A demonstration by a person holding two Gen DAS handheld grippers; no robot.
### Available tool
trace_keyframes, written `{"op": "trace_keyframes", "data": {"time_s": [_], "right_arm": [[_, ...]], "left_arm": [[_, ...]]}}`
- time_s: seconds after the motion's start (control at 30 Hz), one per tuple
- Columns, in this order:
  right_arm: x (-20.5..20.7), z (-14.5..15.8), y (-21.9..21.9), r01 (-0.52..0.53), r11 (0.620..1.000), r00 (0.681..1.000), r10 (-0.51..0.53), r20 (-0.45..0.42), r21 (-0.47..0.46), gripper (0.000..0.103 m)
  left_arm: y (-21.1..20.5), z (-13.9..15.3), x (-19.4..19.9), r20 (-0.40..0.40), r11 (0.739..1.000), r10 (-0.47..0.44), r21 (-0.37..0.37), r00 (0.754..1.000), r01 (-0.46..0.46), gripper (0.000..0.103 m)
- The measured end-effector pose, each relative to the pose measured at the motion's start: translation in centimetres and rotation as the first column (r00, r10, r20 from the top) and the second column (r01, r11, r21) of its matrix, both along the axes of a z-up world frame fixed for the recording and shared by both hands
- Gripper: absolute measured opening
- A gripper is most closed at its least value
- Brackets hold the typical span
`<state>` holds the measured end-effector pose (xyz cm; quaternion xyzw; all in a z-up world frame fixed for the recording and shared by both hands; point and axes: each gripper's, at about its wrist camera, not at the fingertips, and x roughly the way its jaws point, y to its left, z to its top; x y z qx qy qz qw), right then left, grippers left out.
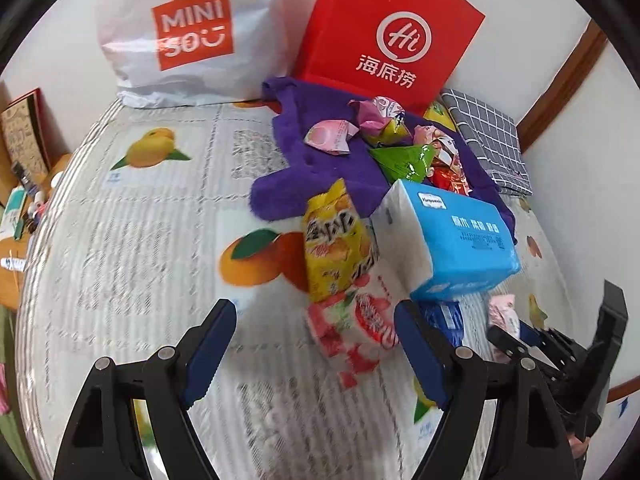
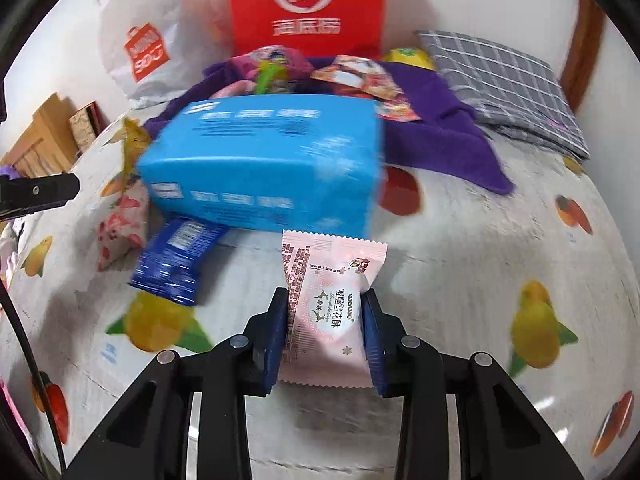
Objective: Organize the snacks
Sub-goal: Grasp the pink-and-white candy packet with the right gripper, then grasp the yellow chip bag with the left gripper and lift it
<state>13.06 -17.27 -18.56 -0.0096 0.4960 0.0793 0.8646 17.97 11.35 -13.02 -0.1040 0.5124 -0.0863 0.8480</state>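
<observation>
White quilted bedding printed with oranges and lemons, the bed cover [image 2: 460,240], fills both views and carries everything I'm working with. At the far edge stand a white shopping bag [image 1: 188,36] on the left and a red paper bag [image 1: 384,36] to its right, with a folded grey checked cloth [image 2: 504,80] further right. A purple towel [image 1: 320,152] lies in front of the red bag, heaped with small bright snack packets. Nearer me sits a blue tissue pack [image 2: 264,168], with a yellow chip bag [image 1: 336,240] and a red-and-white candy bag [image 1: 356,320] on its left and a dark blue wafer packet [image 2: 176,260] at its near edge. My right gripper [image 2: 326,332] has its jaws narrowed onto the pink nougat packet [image 2: 324,304], pads pressing its two long sides; the packet's long axis runs away from me, its far end almost at the tissue pack. I judge that snack secured and ready to lift clear. My left gripper [image 1: 316,340] hangs with jaws wide and nothing between them; the candy bag lies just ahead, so that hand is the nearer one for it.
</observation>
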Motion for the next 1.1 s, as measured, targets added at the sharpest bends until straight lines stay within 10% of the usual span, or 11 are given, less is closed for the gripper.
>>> {"op": "trace_keyframes", "data": {"time_s": [0.43,0.8,1.1], "right_arm": [[0.6,-0.6,-2.7,0.033,0.997,0.998,-0.037,0.050,0.072,0.037],[0.6,-0.8,-2.1,0.020,0.999,0.998,-0.023,0.053,0.045,0.041],[0.6,-0.8,-2.1,0.020,0.999,0.998,-0.021,0.060,0.025,0.040]], "left_arm": [[-2.0,-3.4,5.4,-0.040,1.000,0.019,0.022,0.999,-0.018,0.079],[-3.6,-3.6,5.9,-0.034,0.999,-0.029,0.036,0.999,0.030,0.044],[-1.9,-0.8,3.3,0.031,1.000,0.018,-0.004,0.999,-0.018,0.042]]}}
